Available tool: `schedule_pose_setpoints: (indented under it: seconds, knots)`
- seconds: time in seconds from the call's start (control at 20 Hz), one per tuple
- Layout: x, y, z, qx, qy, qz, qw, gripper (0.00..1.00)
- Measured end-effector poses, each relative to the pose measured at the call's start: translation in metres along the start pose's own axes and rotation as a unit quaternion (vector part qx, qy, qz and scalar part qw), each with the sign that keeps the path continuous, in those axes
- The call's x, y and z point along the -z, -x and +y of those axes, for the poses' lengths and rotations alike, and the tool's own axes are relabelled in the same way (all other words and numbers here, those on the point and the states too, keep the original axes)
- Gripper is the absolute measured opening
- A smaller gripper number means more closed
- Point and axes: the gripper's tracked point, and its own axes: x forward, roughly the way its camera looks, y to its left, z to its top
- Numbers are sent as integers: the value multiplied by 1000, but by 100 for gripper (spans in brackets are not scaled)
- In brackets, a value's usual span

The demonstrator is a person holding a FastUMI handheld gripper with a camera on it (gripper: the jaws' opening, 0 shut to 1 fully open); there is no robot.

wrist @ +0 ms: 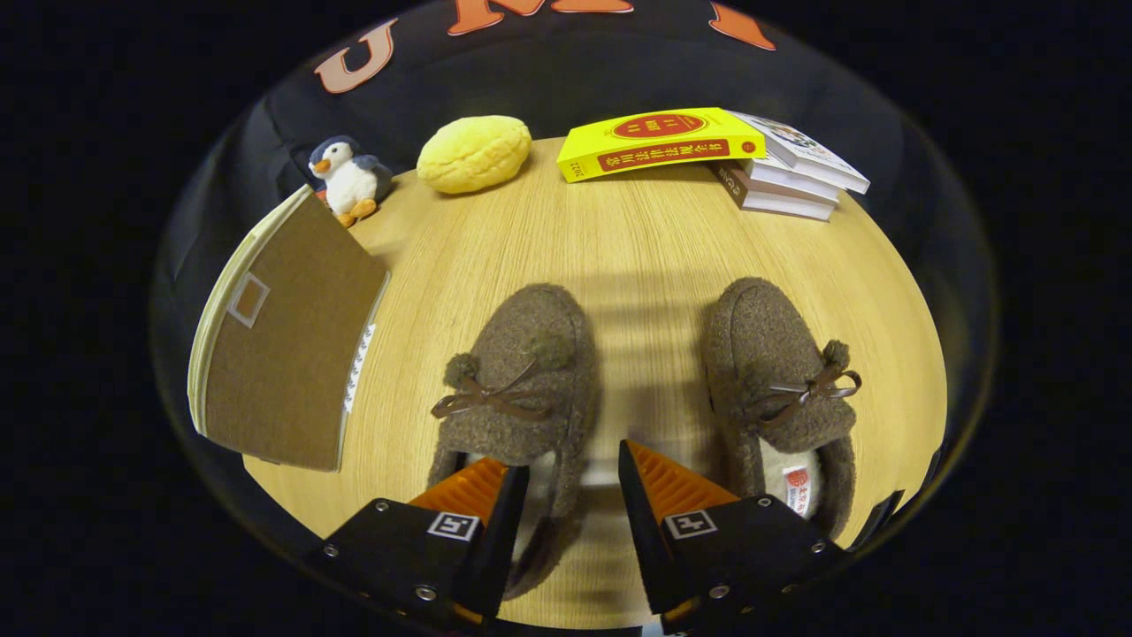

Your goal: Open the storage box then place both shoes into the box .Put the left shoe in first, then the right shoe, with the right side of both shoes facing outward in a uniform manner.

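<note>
Presently on a round, pale wood-grain table [619, 239], backed by the booth's black cloth wall: two brown fleece shoes, toes pointing away. Left shoe [522, 372] lies partly between the gripper [573, 495] fingers, its heel rim in the gap; fingers spread apart, pressing on nothing. Right shoe [778, 372] sits just beside the right finger. Storage box [283, 345], brown, lid closed, stands left of the shoes. Far edge: penguin plush [348, 180], yellow bread-shaped toy [474, 154], stack of books [707, 155].
</note>
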Motion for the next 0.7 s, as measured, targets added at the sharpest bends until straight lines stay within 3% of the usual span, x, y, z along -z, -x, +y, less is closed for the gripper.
schedule_pose_setpoints:
  seconds: [0.25, 0.4, 0.5, 0.7]
  knots:
    - [0, -13, 11, -12, -20, 7, 1000, 36]
    - [-2, -9, 10, -2, -36, 6, 999, 10]
    - [-8, -2, 18, -11, -48, 3, 999, 3]
    - [-25, 26, 35, -19, -41, -11, 999, 3]
